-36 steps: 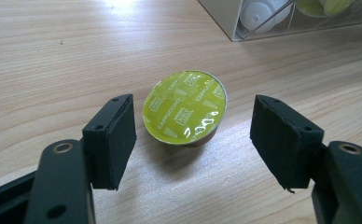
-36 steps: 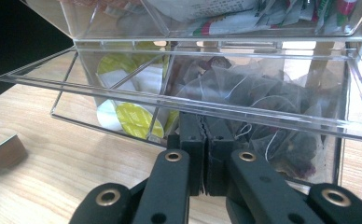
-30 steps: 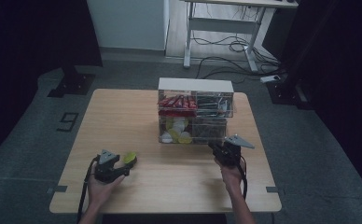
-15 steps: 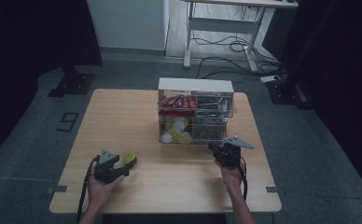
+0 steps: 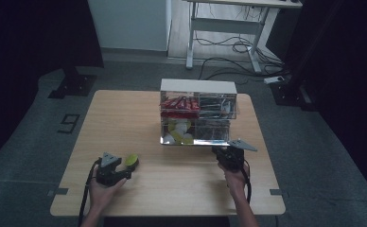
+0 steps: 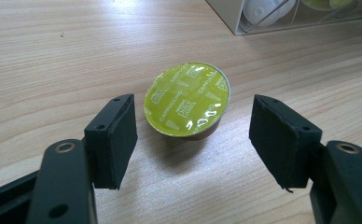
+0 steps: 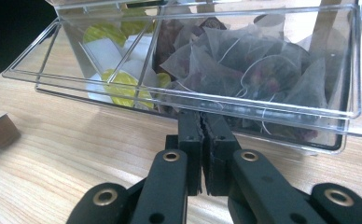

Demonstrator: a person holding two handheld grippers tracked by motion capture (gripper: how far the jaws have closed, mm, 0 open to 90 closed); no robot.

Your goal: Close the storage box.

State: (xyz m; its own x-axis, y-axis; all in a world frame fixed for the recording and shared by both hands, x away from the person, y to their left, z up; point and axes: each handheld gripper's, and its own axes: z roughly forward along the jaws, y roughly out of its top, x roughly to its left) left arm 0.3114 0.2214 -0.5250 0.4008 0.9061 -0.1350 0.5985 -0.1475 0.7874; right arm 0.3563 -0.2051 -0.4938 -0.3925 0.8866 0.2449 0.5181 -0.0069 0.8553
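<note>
**Capsule sitting loose, drawer pulled out**

Dim room, cables on the floor at the back, and one pale wooden tabletop [image 5: 125, 118] in the middle of it. The thing to watch is the green cappuccino capsule [image 6: 187, 99]: it's lying foil-up on the wood at the near left, just ahead of the left tongs [image 6: 193, 140]. Those are spread wide, one pad on either side of the capsule and neither touching it, so it isn't gripped.

Over the last second almost nothing has moved. Both hands are parked where they were and the capsule hasn't shifted. My guess is this is the pause before the left tongs close on the capsule.

Farther out, the right tongs [image 7: 201, 135] are pressed together, tips right at the front lip of the clear drawer [image 7: 309, 114]. I can't tell whether they're pinching that lip or just resting against it.

From above you just get a lime blob [image 5: 132, 161] beside the left hand and a clear organiser box [image 5: 198, 86] with red stuff up top. The right gripper view is where you see the drawer is divided: mesh tea bags [image 7: 263, 70] on one side, yellow-green capsules [image 7: 118, 84] on the other. So the loose one likely goes in there.
</note>
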